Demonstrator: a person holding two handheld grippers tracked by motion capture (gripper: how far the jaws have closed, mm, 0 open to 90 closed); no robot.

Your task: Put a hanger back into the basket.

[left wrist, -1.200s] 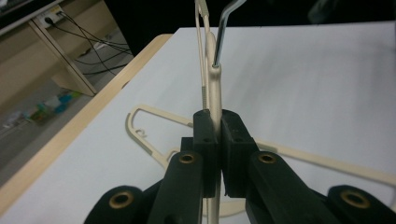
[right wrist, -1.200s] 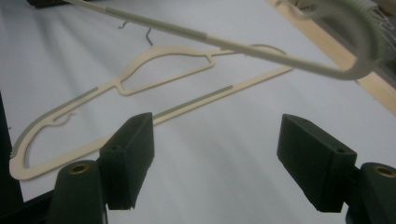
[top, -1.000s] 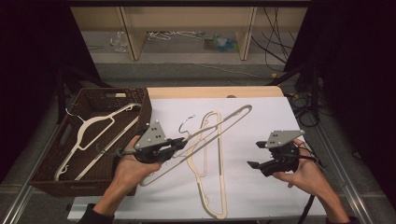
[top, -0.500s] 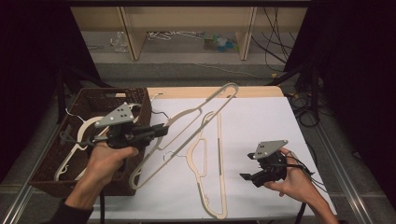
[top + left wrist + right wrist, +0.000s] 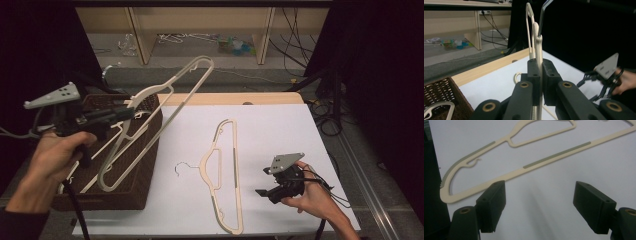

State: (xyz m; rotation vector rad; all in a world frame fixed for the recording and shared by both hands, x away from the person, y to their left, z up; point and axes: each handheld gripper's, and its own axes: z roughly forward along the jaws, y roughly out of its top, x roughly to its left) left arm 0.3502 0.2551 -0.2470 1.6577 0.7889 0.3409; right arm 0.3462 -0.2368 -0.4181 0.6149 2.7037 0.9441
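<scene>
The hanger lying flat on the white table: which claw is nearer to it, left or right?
Right. The right claw hovers open just beside the flat hanger, not touching it. The left claw is over the basket, shut on another hanger.

Held hanger (image 5: 152,117) hung tilted over basket (image 5: 142,192) right wall, blocked most of basket opening; other hangers (image 5: 107,145) inside took up the floor. Left gripper (image 5: 122,113) clamped on it above the rim, so approach from the left side was occupied. Mid-mat: flat hanger (image 5: 225,175) lay lengthwise, hook toward basket, nothing on top, free from above. Bare mat (image 5: 285,130) btwn it & right edge, wide lane. Right gripper (image 5: 262,189) sat low near front-right, jaws apart, just beside flat hanger's lower end.
</scene>
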